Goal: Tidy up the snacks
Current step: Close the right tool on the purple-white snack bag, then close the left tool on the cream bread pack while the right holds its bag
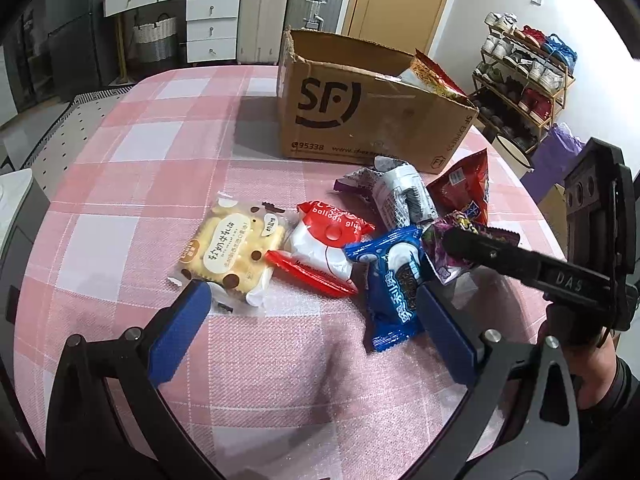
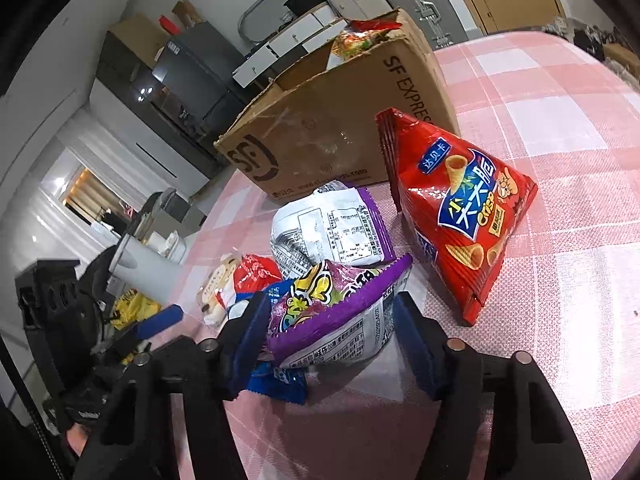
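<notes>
Pick step: right gripper (image 2: 332,320) clamps the purple snack pack (image 2: 332,312), left gripper (image 1: 312,320) wide and empty; next, lift into the cardboard box (image 2: 328,128)

The cardboard box (image 1: 372,108) carries a big "SF" logo, "95338" and a web address starting "www." along its bottom edge; its side reads "SF EXPRESS". The red-and-white packet (image 1: 328,240) says "balloon glue". The red bag of cones (image 2: 468,216) shows "crisp" among Chinese characters. "DAS" is stamped on the right claw's arm (image 1: 568,284).
</notes>
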The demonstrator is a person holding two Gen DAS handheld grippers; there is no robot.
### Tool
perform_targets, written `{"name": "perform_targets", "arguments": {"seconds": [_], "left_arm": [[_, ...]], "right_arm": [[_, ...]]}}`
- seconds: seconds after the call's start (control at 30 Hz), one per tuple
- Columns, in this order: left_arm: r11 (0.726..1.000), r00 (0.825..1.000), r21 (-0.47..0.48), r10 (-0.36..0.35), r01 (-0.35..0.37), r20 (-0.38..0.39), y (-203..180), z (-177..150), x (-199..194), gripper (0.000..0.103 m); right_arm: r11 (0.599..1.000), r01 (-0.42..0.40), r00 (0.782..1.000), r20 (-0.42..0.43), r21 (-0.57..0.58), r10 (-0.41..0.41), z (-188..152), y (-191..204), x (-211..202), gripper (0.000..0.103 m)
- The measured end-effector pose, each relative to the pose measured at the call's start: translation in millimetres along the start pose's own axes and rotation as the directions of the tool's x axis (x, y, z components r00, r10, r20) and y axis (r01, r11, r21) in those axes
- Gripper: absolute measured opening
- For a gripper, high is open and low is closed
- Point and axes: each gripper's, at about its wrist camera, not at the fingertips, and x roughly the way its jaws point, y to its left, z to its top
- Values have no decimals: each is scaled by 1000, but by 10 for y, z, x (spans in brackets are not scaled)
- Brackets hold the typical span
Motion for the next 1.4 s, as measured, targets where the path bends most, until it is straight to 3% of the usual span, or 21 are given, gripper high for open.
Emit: {"name": "perform_targets", "arguments": {"seconds": [0.37, 0.67, 0.8, 0.97, 1.1, 1.2, 1.4], "left_arm": [[994, 996, -75, 87, -85, 18, 296, -9, -243, 102], [976, 986, -144, 165, -166, -17, 610, -40, -283, 102], [978, 983, -111, 170, -178, -76, 594, -1, -141, 102], [978, 965, -40, 196, -206, -174, 480, -18, 148, 102], [979, 963, -17, 195, -202, -186, 423, -3, 263, 102], [971, 952, 33, 240, -238, -190, 377, 36, 379, 102], [964, 945, 91, 265, -251, -194, 384, 152, 555, 102]], "right_arm": [[998, -54, 997, 45, -17, 55, -95, 16, -346, 54], [994, -104, 992, 70, -17, 105, -226, -21, -621, 54], [993, -114, 990, 78, -25, 116, -277, -40, -720, 54], [992, -116, 990, 73, -45, 119, -313, -6, -713, 54], [991, -128, 989, 66, -47, 130, -312, -6, -690, 54], [990, -133, 989, 59, -51, 136, -295, 5, -667, 54], [991, -125, 990, 60, -45, 128, -295, -3, -658, 54]]}}
